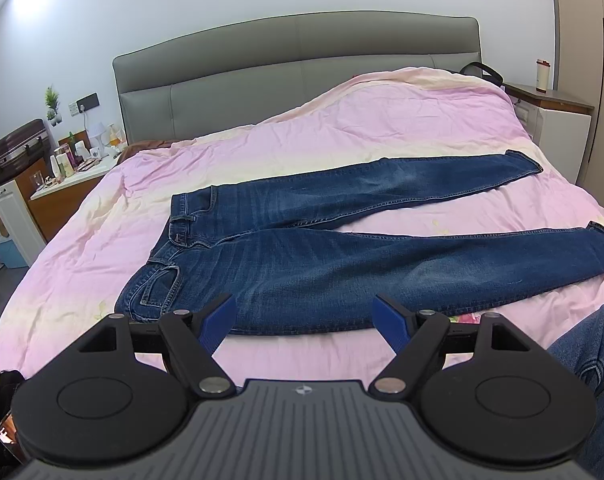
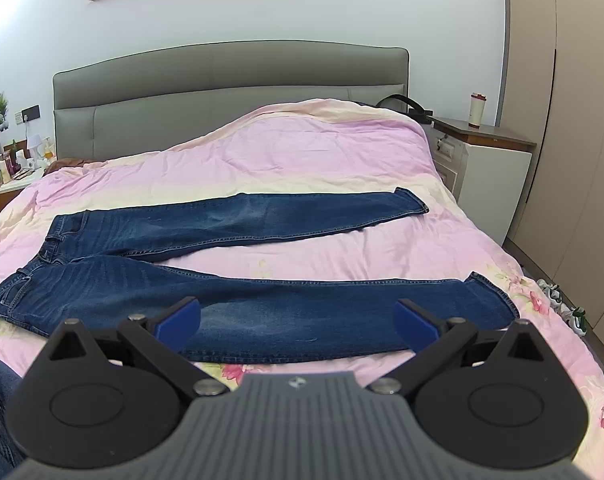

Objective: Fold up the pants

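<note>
Dark blue jeans [image 1: 326, 256] lie flat on the pink quilt, waistband to the left, both legs spread apart toward the right. In the right wrist view the same jeans [image 2: 261, 304] stretch across the bed, the near leg ending at a hem at the right. My left gripper [image 1: 306, 320] stands open above the near edge of the near leg, close to the hip and pocket, with nothing between its blue pads. My right gripper [image 2: 297, 326] is open too, over the lower part of the near leg, holding nothing.
The pink quilt [image 1: 302, 132] is bunched up toward the grey headboard [image 1: 293, 76]. A cluttered nightstand [image 1: 73, 176] stands left of the bed, a white one with a cup [image 2: 476, 110] at the right. A person's jeans-clad leg [image 1: 594, 348] is beside the bed's near edge.
</note>
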`<state>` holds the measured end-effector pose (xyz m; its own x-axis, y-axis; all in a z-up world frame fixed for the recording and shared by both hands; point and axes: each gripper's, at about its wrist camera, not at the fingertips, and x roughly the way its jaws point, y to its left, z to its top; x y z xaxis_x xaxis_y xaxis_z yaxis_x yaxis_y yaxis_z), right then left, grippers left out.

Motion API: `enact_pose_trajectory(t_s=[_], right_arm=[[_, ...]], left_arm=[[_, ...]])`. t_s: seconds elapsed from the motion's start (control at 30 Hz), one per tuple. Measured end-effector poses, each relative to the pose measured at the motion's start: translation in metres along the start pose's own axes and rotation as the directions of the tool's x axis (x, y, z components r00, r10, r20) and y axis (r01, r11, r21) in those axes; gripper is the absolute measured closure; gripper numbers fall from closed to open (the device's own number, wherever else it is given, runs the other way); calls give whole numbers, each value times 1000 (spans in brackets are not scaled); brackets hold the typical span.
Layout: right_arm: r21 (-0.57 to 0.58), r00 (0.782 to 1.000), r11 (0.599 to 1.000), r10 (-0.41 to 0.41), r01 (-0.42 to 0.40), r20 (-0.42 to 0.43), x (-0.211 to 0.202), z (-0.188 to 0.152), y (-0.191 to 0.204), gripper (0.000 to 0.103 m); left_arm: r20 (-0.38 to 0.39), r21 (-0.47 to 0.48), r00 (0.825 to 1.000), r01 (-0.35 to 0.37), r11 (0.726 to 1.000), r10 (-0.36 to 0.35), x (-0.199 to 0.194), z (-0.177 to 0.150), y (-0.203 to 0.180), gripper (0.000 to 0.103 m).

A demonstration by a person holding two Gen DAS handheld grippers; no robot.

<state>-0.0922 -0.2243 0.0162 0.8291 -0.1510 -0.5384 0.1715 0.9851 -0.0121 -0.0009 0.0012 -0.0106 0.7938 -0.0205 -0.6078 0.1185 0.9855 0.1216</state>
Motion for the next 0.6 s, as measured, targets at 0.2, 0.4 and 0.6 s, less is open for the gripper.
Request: enact_pose_trajectory(t_s=[0.2, 0.4, 0.6], right_arm=[[2, 1000, 1000, -2, 2, -1, 0, -1, 0, 5], [3, 1000, 1000, -6, 6, -3, 1, 1, 1, 5], [4, 1000, 1000, -8, 8, -3, 1, 1, 1, 5]], left_arm=[[-1, 1, 1000, 0, 1000, 0, 0, -1, 0, 12], [-1, 4, 1000, 2, 1000, -2, 0, -1, 0, 12], [-1, 5, 1000, 1, 1000, -1, 0, -1, 0, 12]])
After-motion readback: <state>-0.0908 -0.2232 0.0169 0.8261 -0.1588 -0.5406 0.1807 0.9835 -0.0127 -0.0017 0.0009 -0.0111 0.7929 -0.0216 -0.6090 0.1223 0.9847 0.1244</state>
